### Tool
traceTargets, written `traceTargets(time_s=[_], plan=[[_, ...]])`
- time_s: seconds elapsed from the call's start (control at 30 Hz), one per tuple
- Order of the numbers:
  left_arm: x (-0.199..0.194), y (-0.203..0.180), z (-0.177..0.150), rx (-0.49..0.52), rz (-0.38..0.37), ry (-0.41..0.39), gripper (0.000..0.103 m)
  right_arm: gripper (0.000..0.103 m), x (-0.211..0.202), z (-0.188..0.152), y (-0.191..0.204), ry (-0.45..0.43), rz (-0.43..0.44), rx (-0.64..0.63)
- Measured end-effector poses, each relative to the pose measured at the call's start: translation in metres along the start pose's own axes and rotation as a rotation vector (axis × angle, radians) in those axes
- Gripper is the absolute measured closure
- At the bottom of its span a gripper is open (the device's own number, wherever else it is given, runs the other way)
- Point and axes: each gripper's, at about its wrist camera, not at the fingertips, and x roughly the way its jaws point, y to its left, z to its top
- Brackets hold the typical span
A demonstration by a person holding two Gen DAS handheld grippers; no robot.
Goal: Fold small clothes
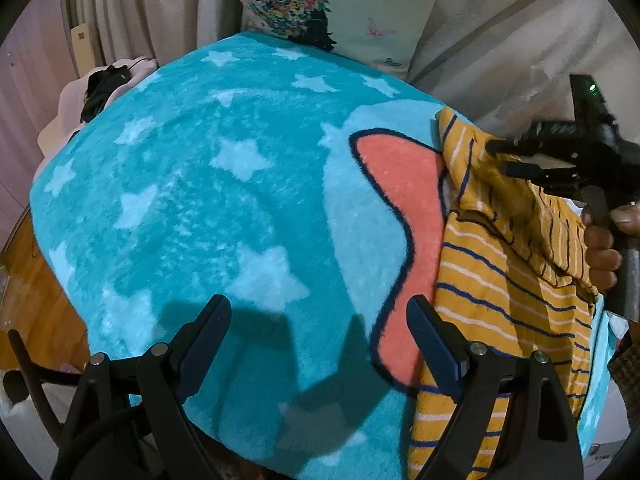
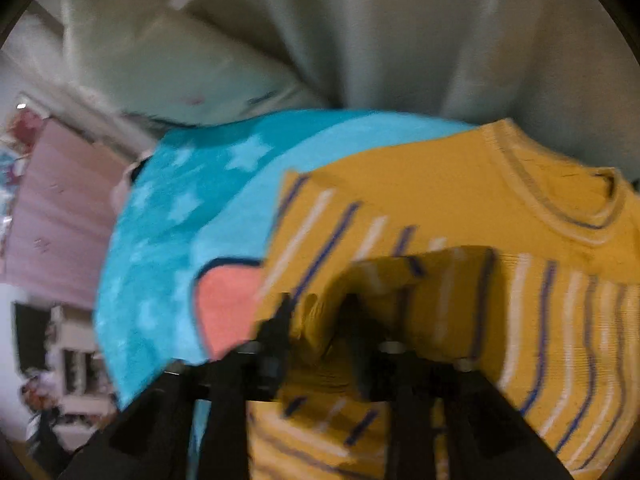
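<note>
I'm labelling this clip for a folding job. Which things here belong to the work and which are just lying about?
In the job: yellow striped shirt; right gripper, pinching a fold of it; left gripper, open; turquoise star blanket as the folding surface.

Lying about: floral pillow; black item at the far corner.

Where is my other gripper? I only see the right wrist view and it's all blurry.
Observer: The left gripper hangs open over the blue star blanket, holding nothing.
Operator: Did my right one grab the shirt?
Observer: Yes. From the left wrist view the right gripper pinches a raised fold of the yellow striped shirt.
Operator: Is the shirt near the left one?
Observer: Its lower part lies right beside the left gripper's right finger.
</note>
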Motion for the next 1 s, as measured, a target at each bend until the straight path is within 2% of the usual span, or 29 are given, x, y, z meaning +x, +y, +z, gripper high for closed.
traceTargets(time_s=[0.07, 0.13, 0.2, 0.27, 0.3, 0.37, 0.47, 0.53, 0.63, 0.7, 0.77, 0.83, 0.97, 1.0], plan=[[0.004, -0.002, 0.003, 0.005, -0.009, 0.008, 0.014, 0.052, -0.008, 0.0, 0.011, 0.001, 0.077, -0.033], [0.008, -0.005, 0.005, 0.012, -0.019, 0.014, 0.014, 0.052, -0.02, -0.001, 0.017, -0.027, 0.085, -0.051], [0.01, -0.008, 0.006, 0.02, -0.029, 0.016, 0.014, 0.052, -0.032, -0.002, 0.013, -0.068, 0.056, -0.038], [0.013, -0.01, 0.007, 0.027, -0.036, 0.022, 0.014, 0.053, -0.036, -0.005, 0.002, -0.082, -0.029, -0.016], [0.014, -0.012, 0.007, 0.032, -0.04, 0.026, 0.014, 0.064, -0.032, -0.007, -0.004, -0.075, -0.052, 0.007], [0.017, -0.016, 0.007, 0.045, -0.05, 0.034, 0.014, 0.076, -0.016, -0.009, -0.016, -0.042, -0.08, 0.081], [0.02, -0.021, 0.007, 0.063, -0.062, 0.047, 0.014, 0.078, 0.016, -0.016, -0.023, 0.022, -0.047, 0.152], [0.022, -0.025, 0.007, 0.076, -0.069, 0.054, 0.014, 0.075, 0.026, -0.021, -0.016, 0.04, -0.01, 0.139], [0.023, -0.027, 0.008, 0.084, -0.077, 0.052, 0.014, 0.076, 0.009, -0.029, -0.012, 0.011, 0.067, 0.128], [0.022, -0.028, 0.007, 0.082, -0.085, 0.051, 0.014, 0.075, -0.012, -0.04, -0.019, -0.038, 0.04, 0.127], [0.019, -0.029, 0.005, 0.081, -0.086, 0.048, 0.014, 0.075, -0.038, -0.058, -0.037, -0.082, -0.037, 0.121], [0.012, -0.032, 0.0, 0.082, -0.084, 0.04, 0.014, 0.075, -0.063, -0.078, -0.07, -0.113, -0.11, 0.169], [-0.005, -0.04, -0.013, 0.076, -0.071, 0.02, 0.014, 0.079, -0.105, -0.116, -0.163, -0.185, -0.195, 0.399], [-0.011, -0.043, -0.017, 0.071, -0.069, 0.013, 0.014, 0.08, -0.114, -0.124, -0.181, -0.205, -0.177, 0.459]])
